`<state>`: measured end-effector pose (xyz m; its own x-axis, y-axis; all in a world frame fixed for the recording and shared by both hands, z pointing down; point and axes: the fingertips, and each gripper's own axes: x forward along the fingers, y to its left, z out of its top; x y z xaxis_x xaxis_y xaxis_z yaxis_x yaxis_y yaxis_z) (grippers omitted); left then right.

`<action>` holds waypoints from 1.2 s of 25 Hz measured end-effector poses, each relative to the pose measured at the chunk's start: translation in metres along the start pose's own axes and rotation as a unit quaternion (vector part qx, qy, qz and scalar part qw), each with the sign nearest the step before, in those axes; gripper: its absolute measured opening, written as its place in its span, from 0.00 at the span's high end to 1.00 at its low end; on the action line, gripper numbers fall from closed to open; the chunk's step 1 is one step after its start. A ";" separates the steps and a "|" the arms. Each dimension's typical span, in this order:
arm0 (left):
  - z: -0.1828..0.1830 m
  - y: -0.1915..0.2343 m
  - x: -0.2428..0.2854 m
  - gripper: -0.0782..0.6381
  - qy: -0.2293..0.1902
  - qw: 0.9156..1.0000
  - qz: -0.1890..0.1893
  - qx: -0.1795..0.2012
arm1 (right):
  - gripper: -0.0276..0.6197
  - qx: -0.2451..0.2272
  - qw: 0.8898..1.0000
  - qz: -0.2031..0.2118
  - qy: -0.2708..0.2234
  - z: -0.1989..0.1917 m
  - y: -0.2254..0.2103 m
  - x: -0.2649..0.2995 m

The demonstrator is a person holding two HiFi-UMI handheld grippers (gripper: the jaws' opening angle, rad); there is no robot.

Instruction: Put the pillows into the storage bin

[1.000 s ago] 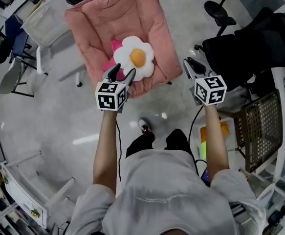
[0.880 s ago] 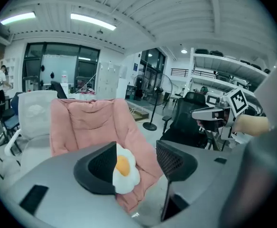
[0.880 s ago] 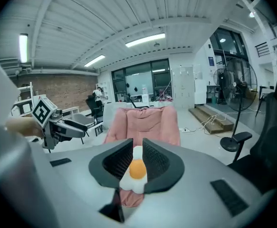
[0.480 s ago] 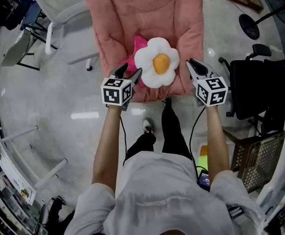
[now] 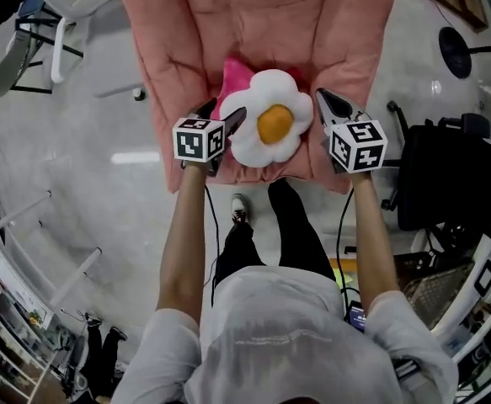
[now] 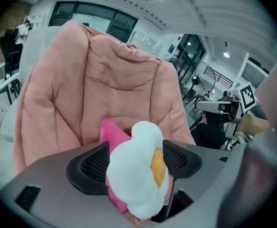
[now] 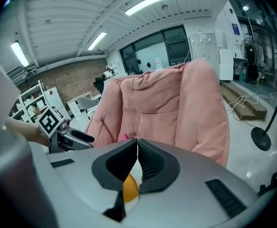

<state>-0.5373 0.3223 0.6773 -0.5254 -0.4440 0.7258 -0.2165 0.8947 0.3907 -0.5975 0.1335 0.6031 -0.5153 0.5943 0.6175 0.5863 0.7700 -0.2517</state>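
egg pillow (image 5: 266, 124): fluffy plush cloth; pink pillow (image 5: 232, 74): smooth fabric; chair cushion (image 5: 262, 15): quilted matt cloth; floor (image 5: 102, 200): glossy, smooth

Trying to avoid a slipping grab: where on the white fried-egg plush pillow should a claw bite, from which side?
Probably the lobed rim of the white fried-egg plush pillow, from the person's left: it leans on the bright pink pillow on the pink padded chair, edge-on to the left claw, whose jaws have just been opening with that rim between them.
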 end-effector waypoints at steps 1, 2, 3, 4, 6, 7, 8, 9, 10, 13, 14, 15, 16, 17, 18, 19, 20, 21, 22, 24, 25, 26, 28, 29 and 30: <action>-0.006 0.003 0.011 0.37 0.014 1.000 -0.005 -0.004 | 0.91 0.002 1.000 0.008 0.012 -0.004 -0.004 0.010; -0.012 0.007 0.022 0.37 0.029 1.000 -0.010 -0.006 | 0.91 0.004 1.000 0.016 0.022 -0.007 -0.006 0.019; -0.018 0.011 0.031 0.36 0.044 0.999 -0.014 -0.007 | 0.91 0.006 0.999 0.024 0.031 -0.009 -0.008 0.028; -0.023 0.016 0.038 0.35 0.057 0.998 -0.017 -0.009 | 0.91 0.006 0.999 0.030 0.039 -0.011 -0.009 0.037; -0.033 0.021 0.049 0.34 0.084 0.996 -0.027 -0.011 | 0.91 0.005 0.998 0.041 0.053 -0.015 -0.009 0.051; -0.038 0.021 0.053 0.33 0.098 0.995 -0.035 -0.010 | 0.91 0.003 0.997 0.048 0.058 -0.016 -0.009 0.056; -0.043 0.019 0.057 0.33 0.112 0.993 -0.045 -0.007 | 0.91 -0.001 0.997 0.056 0.059 -0.017 -0.009 0.060; -0.049 0.017 0.061 0.33 0.126 0.991 -0.053 -0.002 | 0.91 -0.004 0.996 0.063 0.058 -0.017 -0.009 0.063; -0.054 0.015 0.064 0.33 0.139 0.988 -0.059 0.002 | 0.92 -0.006 0.996 0.070 0.056 -0.017 -0.009 0.065; -0.065 0.016 0.069 0.33 0.160 0.985 -0.060 0.005 | 0.92 0.000 0.996 0.077 0.047 -0.012 -0.010 0.064; -0.064 0.017 0.069 0.33 0.162 0.985 -0.059 0.005 | 0.92 0.005 0.996 0.074 0.044 -0.010 -0.012 0.063; -0.062 0.018 0.069 0.34 0.162 0.985 -0.058 0.006 | 0.92 0.011 0.997 0.069 0.040 -0.008 -0.014 0.061; -0.061 0.017 0.069 0.36 0.163 0.985 -0.057 0.009 | 0.92 0.016 0.997 0.063 0.038 -0.007 -0.016 0.058; -0.059 0.016 0.069 0.39 0.163 0.985 -0.058 0.013 | 0.92 0.019 0.998 0.055 0.036 -0.007 -0.017 0.053; -0.059 0.014 0.067 0.43 0.162 0.985 -0.058 0.018 | 0.92 0.019 0.998 0.047 0.036 -0.007 -0.017 0.049; -0.058 0.012 0.066 0.46 0.161 0.985 -0.058 0.024 | 0.92 0.019 0.998 0.039 0.037 -0.008 -0.017 0.045; -0.057 0.010 0.063 0.49 0.160 0.985 -0.057 0.031 | 0.92 0.019 0.999 0.030 0.037 -0.009 -0.016 0.040; -0.056 0.007 0.060 0.52 0.160 0.985 -0.057 0.038 | 0.92 0.020 0.999 0.020 0.036 -0.010 -0.016 0.034; -0.055 0.003 0.057 0.54 0.159 0.985 -0.058 0.045 | 0.92 0.022 0.999 0.011 0.037 -0.011 -0.015 0.027; -0.051 -0.009 0.047 0.56 0.153 0.985 -0.060 0.056 | 0.92 0.019 0.999 -0.004 0.038 -0.012 -0.011 0.012; -0.048 -0.014 0.041 0.57 0.149 0.985 -0.060 0.063 | 0.92 0.017 0.999 -0.011 0.035 -0.010 -0.007 0.003; -0.045 -0.019 0.034 0.59 0.144 0.985 -0.059 0.070 | 0.92 0.017 0.999 -0.018 0.029 -0.007 -0.003 -0.006; -0.035 -0.027 0.019 0.60 0.129 0.987 -0.057 0.081 | 0.92 0.025 0.999 -0.033 0.009 0.001 0.002 -0.027; -0.027 -0.031 0.011 0.60 0.118 0.988 -0.056 0.085 | 0.92 0.030 0.999 -0.040 -0.002 0.005 0.005 -0.038; -0.019 -0.035 0.001 0.61 0.104 0.989 -0.055 0.089 | 0.92 0.032 0.998 -0.048 -0.012 0.010 0.008 -0.050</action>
<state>-0.5147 0.2897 0.6755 -0.3138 -0.5227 0.7926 -0.4137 0.8267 0.3814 -0.5734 0.1118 0.5631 -0.5825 0.5217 0.6234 0.4928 0.8365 -0.2395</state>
